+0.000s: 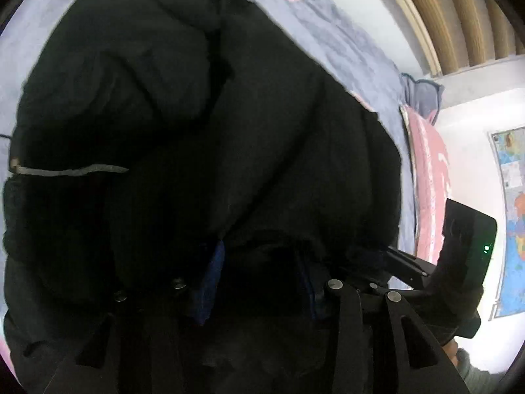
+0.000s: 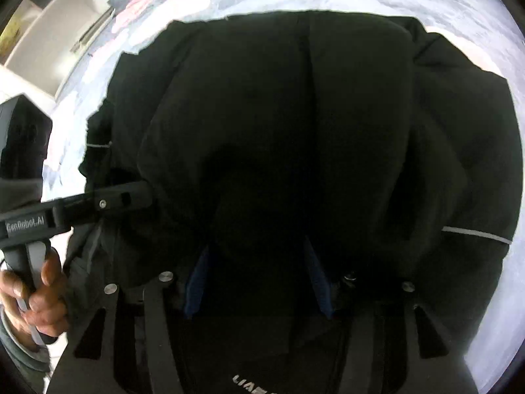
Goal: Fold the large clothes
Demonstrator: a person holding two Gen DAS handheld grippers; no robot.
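A large black padded jacket fills the left wrist view, hanging down over a bed. My left gripper has its blue-padded fingers buried in the jacket's edge and is shut on it. The same jacket fills the right wrist view. My right gripper is shut on another part of the jacket's edge, blue pads partly hidden by fabric. The other gripper shows in each view, at the right of the left wrist view and at the left of the right wrist view, reaching into the jacket.
The jacket lies over a bed with a grey-blue and pink quilt. A pink pillow lies at the bed's right. A wall map and a slatted headboard stand beyond. White shelves are at upper left.
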